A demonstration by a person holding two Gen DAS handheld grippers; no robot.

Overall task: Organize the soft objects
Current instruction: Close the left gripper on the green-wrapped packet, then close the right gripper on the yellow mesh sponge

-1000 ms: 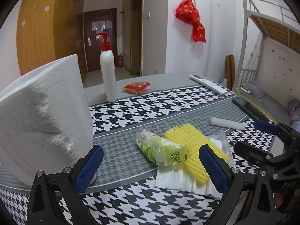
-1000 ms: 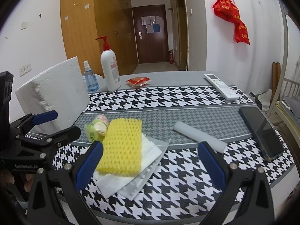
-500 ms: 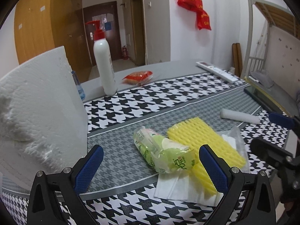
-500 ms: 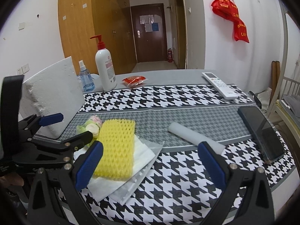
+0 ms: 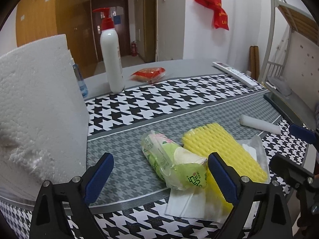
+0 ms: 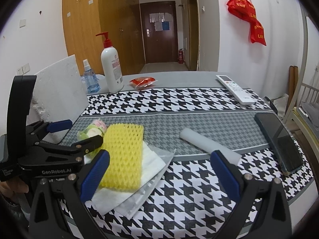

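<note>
Left tongs closing in on the green packet

The left tongs [image 5: 160, 171] tilt downward, jaws wide but narrowing, with the green packet [image 5: 175, 167] between them, pads not yet pressing; it lies on the surface [image 5: 179, 99], overlapping the yellow sponge [image 5: 223, 149] and white tissue [image 5: 185, 205]. Best to settle lower, straddle the packet's middle, and squeeze gently. The right tongs [image 6: 159, 176] hover open and empty nearby.

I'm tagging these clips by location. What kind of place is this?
Probably a dormitory room: a metal bunk bed stands beside the table, wooden wardrobes line the wall, and a corridor leads to an entry door.
</note>
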